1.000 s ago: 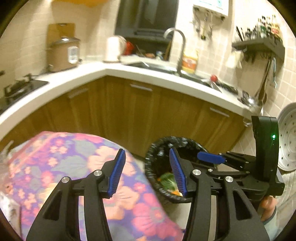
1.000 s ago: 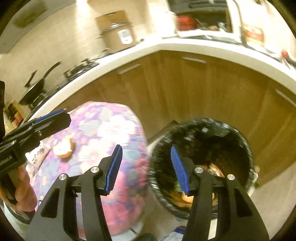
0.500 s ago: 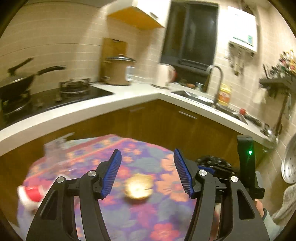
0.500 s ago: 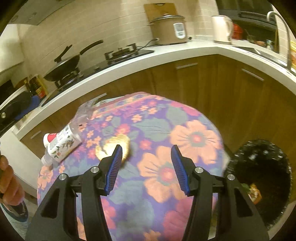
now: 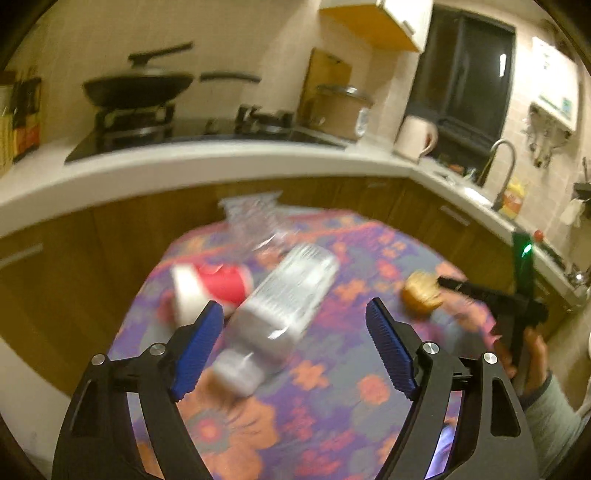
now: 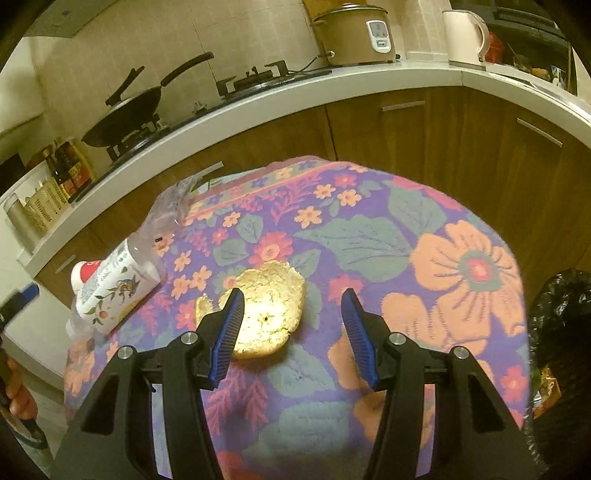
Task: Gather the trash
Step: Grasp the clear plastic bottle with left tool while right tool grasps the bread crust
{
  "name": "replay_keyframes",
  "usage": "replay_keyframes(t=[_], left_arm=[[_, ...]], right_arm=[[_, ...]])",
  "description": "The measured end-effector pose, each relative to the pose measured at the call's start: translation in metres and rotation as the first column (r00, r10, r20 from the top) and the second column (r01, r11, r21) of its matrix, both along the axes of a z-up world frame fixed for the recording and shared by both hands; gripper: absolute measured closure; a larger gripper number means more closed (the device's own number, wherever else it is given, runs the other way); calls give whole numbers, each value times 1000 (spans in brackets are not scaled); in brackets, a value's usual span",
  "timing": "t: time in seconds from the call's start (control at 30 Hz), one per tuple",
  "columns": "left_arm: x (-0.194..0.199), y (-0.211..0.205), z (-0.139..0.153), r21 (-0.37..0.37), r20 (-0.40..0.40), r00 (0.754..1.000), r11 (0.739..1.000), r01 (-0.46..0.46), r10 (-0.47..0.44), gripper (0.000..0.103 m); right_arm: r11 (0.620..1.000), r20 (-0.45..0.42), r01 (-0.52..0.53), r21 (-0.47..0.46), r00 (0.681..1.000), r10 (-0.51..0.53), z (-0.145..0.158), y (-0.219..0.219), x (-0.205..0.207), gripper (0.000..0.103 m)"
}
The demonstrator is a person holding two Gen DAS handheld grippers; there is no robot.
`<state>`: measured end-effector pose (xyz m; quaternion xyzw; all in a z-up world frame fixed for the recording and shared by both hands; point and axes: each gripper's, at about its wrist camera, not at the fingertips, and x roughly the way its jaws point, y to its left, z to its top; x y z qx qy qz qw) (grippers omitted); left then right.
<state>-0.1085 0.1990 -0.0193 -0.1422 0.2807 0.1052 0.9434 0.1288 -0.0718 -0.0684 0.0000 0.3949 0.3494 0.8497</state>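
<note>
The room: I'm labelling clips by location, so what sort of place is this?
A home kitchen, most likely: a wok on a gas stove, a rice cooker on the counter, and a sink tap.

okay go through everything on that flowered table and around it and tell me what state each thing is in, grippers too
Left gripper: jaws opening, nothing gripped, plastic bottle ahead.
Right gripper: open, empty, over the peel.
Plastic bottle: lying on its side, cap on.
Yellow peel: lying flat on the flowered tablecloth, untouched.
Clear plastic wrapper: crumpled, at the table's far edge.
Trash bin: black liner, open, scraps inside.
Wok: on the stove; lid cannot be made out.
</note>
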Motion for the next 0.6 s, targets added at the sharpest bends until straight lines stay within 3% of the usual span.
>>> replay_keyframes(t=[0.3, 0.6], left_arm=[[21, 22, -48, -56, -114, 993, 998, -21, 14, 25], [25, -4, -55, -77, -131, 987, 994, 79, -88, 26]], right_arm=[[999, 8, 1, -37, 1000, -1, -6, 10, 6, 52], [994, 5, -42, -106, 999, 43, -12, 27, 5, 52]])
